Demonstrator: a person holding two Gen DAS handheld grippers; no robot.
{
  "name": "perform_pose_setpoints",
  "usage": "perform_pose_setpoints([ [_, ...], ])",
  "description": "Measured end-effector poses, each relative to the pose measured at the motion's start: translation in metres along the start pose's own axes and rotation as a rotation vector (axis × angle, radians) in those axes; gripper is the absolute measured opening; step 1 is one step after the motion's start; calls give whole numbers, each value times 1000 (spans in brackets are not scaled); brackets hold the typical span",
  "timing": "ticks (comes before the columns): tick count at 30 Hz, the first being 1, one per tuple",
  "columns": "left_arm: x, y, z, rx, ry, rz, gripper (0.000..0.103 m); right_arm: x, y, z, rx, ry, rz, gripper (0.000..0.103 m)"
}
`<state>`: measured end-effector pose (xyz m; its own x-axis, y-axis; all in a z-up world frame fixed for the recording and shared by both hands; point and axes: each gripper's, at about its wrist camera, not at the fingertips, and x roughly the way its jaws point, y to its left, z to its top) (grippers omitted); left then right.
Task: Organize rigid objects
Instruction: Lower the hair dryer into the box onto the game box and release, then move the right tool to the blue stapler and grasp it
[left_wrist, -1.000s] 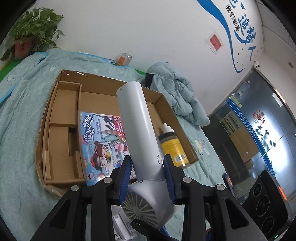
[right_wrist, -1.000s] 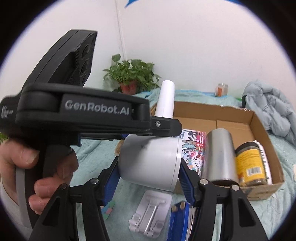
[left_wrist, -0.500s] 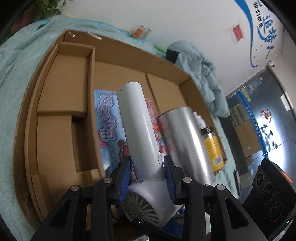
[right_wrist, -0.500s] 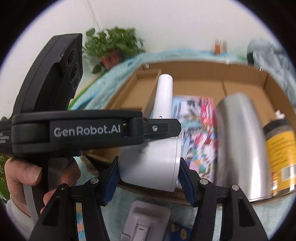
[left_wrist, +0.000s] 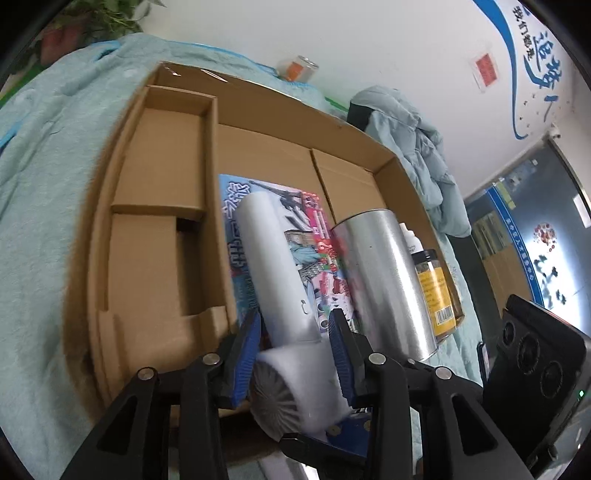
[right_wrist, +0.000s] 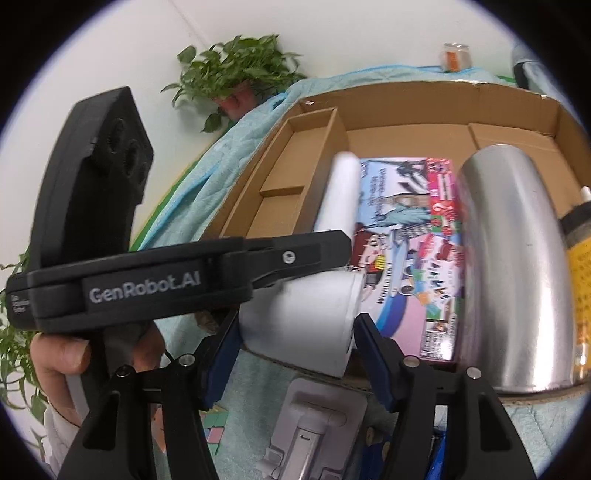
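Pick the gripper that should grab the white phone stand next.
Right, probably. The phone stand lies on the blanket just below the right gripper, outside the box. The left gripper sits over the box, around the hair dryer handle.

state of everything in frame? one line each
hair dryer: lying on the book, handle pointing into the box
left gripper: jaws open, pads off the dryer
right gripper: jaws open around the dryer barrel
cardboard box: open-topped, on the blanket
picture book: closed, flat
steel canister: lying on its side
yellow-label jar: capped, lying down
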<state>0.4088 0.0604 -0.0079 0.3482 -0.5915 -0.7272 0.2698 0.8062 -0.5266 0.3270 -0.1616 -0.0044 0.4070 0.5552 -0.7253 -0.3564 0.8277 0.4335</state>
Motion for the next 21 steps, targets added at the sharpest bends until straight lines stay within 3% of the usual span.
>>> perform_pose_setpoints([
  [4, -20, -6, -10, 23, -33, 44, 38, -7, 0, -4, 6, -2, 54, 81],
  [6, -34, -10, -18, 40, -71, 88, 38, -22, 6, -12, -22, -55, 23, 81],
  [8, -54, -22, -32, 47, -153, 191, 40, -42, 12, -26, -50, -109, -8, 81],
  [10, -81, -43, -54, 89, -277, 301, 64, -67, 20, -46, -103, -186, -79, 84],
  [11, -96, -54, -71, 118, -359, 340, 94, -76, 23, -57, -130, -221, -135, 85],
  [12, -108, -61, -88, 134, -429, 364, 103, -87, 26, -72, -163, -264, -212, 87],
  [14, -122, -76, -120, 160, -517, 413, 103, -98, 27, -96, -196, -298, -284, 92],
  [18, -117, -90, -167, 136, -493, 462, 103, -101, 17, -132, -174, -240, -320, 95],
  [21, -110, -102, -196, 147, -479, 484, 103, -99, 10, -145, -136, -195, -287, 95],
])
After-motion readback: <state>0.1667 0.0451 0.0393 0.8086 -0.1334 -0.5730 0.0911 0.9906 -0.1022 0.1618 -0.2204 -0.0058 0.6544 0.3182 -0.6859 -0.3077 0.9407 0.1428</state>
